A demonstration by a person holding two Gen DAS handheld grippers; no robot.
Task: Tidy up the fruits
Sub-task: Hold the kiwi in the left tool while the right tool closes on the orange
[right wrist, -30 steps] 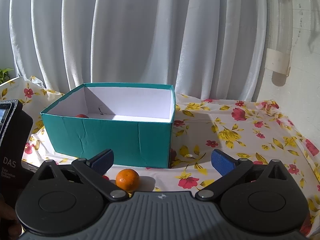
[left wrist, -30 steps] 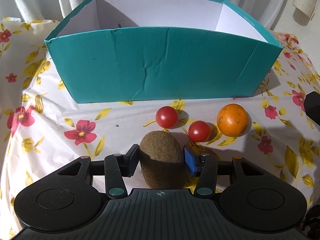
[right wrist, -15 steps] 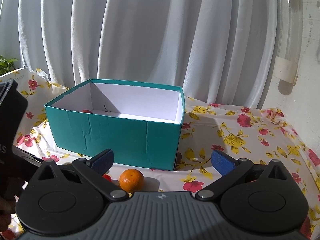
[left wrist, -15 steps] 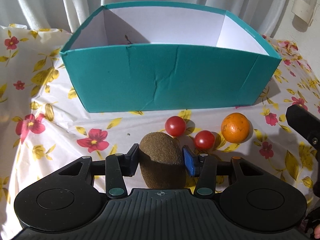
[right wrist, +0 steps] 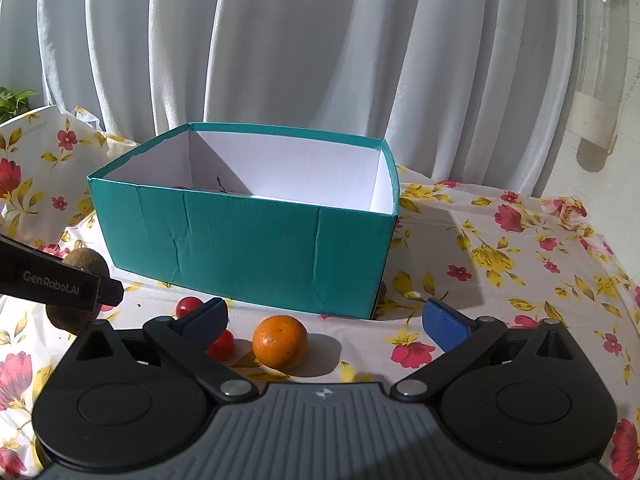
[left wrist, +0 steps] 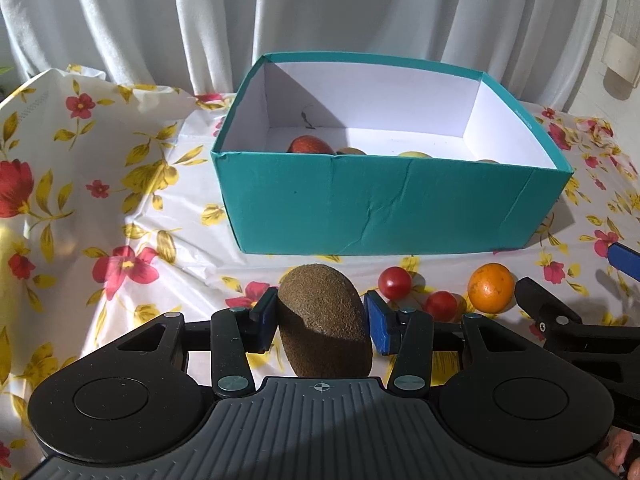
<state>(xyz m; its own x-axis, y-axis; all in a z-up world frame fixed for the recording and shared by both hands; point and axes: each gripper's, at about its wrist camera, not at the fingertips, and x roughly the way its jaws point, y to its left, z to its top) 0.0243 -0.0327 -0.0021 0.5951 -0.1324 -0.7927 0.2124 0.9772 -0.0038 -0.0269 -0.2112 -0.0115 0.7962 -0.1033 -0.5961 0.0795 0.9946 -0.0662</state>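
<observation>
My left gripper is shut on a brown kiwi, held above the flowered cloth in front of the teal box. From the right wrist the same kiwi shows at the far left, partly behind the left gripper's body. Two cherry tomatoes and an orange lie on the cloth before the box. My right gripper stands open just above the orange, with a tomato by its left finger. Inside the box a red fruit and tops of other fruits show.
White curtains hang behind the table. The flowered tablecloth covers everything, bunched up at the back left. A clear tube is fixed to the wall at right. A green plant peeks in at far left.
My left gripper has risen with the kiwi, so the box interior and its fruits now show. My right gripper has come down closer to the orange.
</observation>
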